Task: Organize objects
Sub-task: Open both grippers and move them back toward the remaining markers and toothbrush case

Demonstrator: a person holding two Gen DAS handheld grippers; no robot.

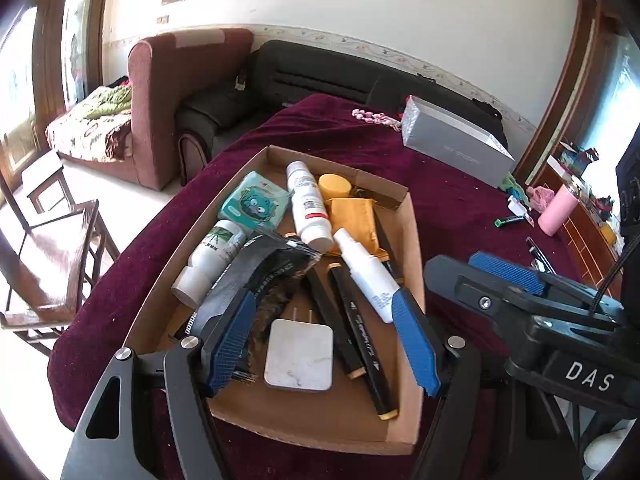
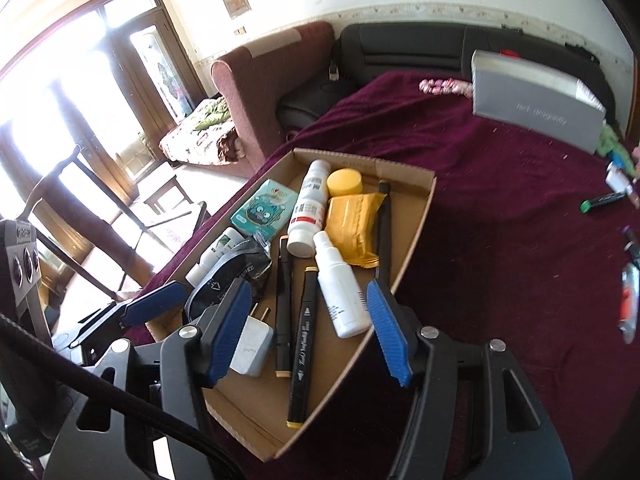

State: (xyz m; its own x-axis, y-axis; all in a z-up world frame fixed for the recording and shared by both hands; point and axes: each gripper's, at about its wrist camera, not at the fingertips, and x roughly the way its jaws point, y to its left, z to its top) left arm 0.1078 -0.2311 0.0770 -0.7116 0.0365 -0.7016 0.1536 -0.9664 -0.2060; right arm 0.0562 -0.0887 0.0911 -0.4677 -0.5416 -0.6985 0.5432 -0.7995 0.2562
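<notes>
Both grippers hang over the cardboard tray (image 1: 412,240). Left gripper (image 1: 324,344) is spread wide and holds nothing. Right gripper (image 2: 308,332) is spread wide too, and empty. Most things already lie in the tray: a white charger (image 1: 299,356), black markers (image 1: 360,332), a spray bottle (image 1: 366,276), a yellow packet (image 1: 354,216). I think the job is almost done. A green marker (image 1: 509,221) and a pink cup (image 1: 558,210) wait outside on the purple cloth (image 1: 460,200). "DAS" is written on the right gripper. The labels are too small to read.
</notes>
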